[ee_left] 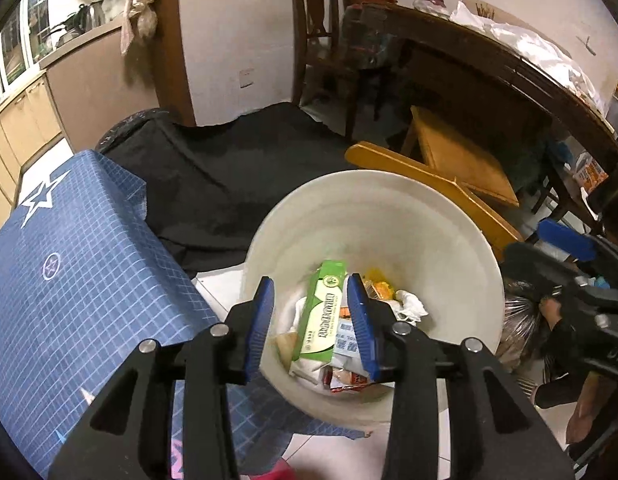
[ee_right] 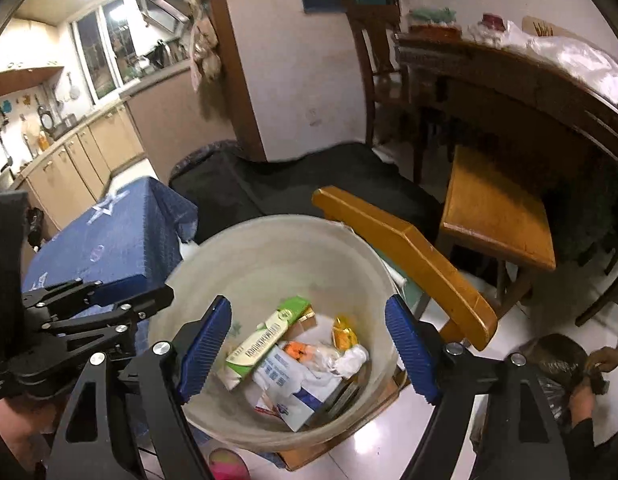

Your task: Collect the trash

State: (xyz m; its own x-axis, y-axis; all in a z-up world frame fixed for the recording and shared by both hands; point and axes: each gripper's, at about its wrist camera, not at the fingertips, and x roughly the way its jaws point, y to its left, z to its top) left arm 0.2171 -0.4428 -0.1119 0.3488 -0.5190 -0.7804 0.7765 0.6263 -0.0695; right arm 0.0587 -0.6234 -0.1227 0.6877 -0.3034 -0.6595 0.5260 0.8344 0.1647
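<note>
Your left hand-held gripper [ee_left: 311,320] and right hand-held gripper [ee_right: 309,350] both hang spread and empty above the round white plastic bin [ee_left: 441,240] holding the green-and-white carton [ee_left: 323,308].

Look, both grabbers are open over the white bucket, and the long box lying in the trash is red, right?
Not quite. The long box in the white bucket is green and white, not red; the right wrist view shows it. The rest holds: left gripper and right gripper are both open over the bucket.
</note>
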